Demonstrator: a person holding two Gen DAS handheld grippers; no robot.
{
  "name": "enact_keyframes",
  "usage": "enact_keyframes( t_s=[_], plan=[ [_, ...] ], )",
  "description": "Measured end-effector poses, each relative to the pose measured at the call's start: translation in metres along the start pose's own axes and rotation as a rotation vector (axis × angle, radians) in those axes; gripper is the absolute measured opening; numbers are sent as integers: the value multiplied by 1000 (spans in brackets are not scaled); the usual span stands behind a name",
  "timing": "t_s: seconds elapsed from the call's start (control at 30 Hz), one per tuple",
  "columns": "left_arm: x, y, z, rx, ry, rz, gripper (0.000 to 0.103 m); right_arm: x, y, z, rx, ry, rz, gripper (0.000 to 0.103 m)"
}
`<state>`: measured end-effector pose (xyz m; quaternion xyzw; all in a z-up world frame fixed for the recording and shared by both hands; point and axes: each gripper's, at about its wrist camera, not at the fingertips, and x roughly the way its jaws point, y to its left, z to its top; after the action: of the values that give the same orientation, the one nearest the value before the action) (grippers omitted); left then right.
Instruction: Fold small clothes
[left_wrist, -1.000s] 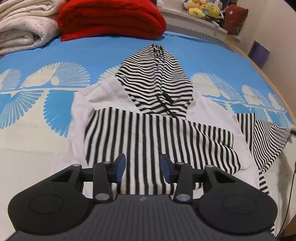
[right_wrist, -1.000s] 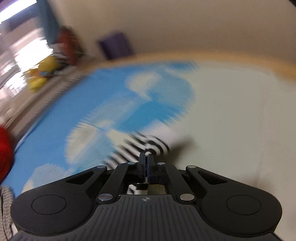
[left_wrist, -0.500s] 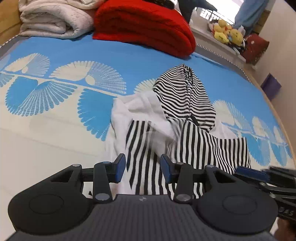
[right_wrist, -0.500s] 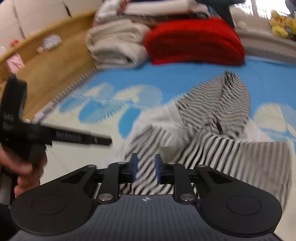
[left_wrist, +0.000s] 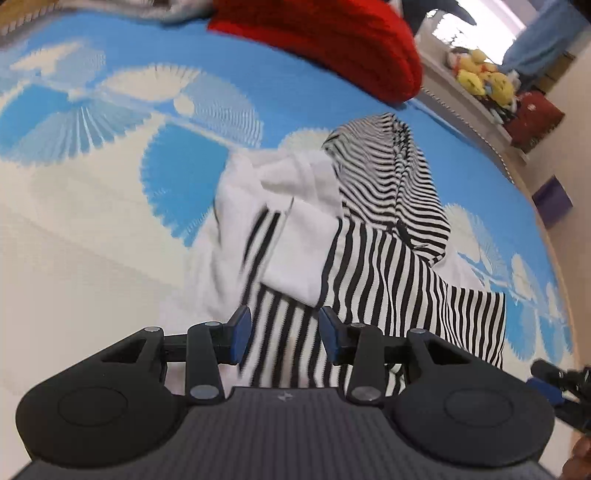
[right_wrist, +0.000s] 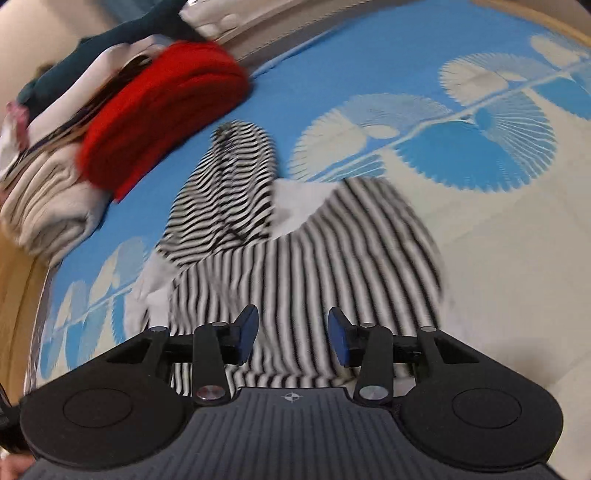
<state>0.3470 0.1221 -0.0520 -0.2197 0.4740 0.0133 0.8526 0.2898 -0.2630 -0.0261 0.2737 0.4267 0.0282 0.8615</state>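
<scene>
Striped hoodie (left_wrist: 388, 266) lies rumpled, seemingly part-folded though blurred; left gripper (left_wrist: 283, 334) and right gripper (right_wrist: 293, 334) both released.

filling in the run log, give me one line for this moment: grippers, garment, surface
left gripper: open, above hem | right gripper: open, empty | striped hoodie: part-folded, hood flat | bedsheet: blue-white | red blanket: behind

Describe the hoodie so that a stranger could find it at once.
On the blue and cream bed cover, below the red blanket, lies the hoodie. It alone has black and white stripes, with a white lining showing.
</scene>
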Motion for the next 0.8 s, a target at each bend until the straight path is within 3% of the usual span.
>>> enact_keyframes(
  t_s=[0.1,0.3,0.33,0.37,0.43,0.53,0.63,0.7,0.8],
  plan=[
    [22,3,3,-80,6,-46,44,1,-13,3,15,2,-31,45],
    [59,7,6,-218,51,-87,44,18,-50,-13,161,179,-45,45],
    [61,6,6,-219,38,-84,39,21,-55,-15,184,197,-51,45],
    [62,5,7,-214,28,-86,23,22,-58,-15,196,207,-60,45],
    [60,3,7,-197,21,-77,9,24,-61,-15,196,210,-82,45],
    [31,-8,9,-174,-25,-65,7,23,-61,-13,201,199,-98,44],
    [-22,-19,6,-125,-110,-28,0,23,-59,-11,197,186,-105,44],
    [-45,-18,-1,-92,-141,46,0,21,-57,-11,188,174,-112,44],
    [-40,-2,-7,-91,-70,159,0,24,-60,-12,204,168,-153,44]
  ],
)
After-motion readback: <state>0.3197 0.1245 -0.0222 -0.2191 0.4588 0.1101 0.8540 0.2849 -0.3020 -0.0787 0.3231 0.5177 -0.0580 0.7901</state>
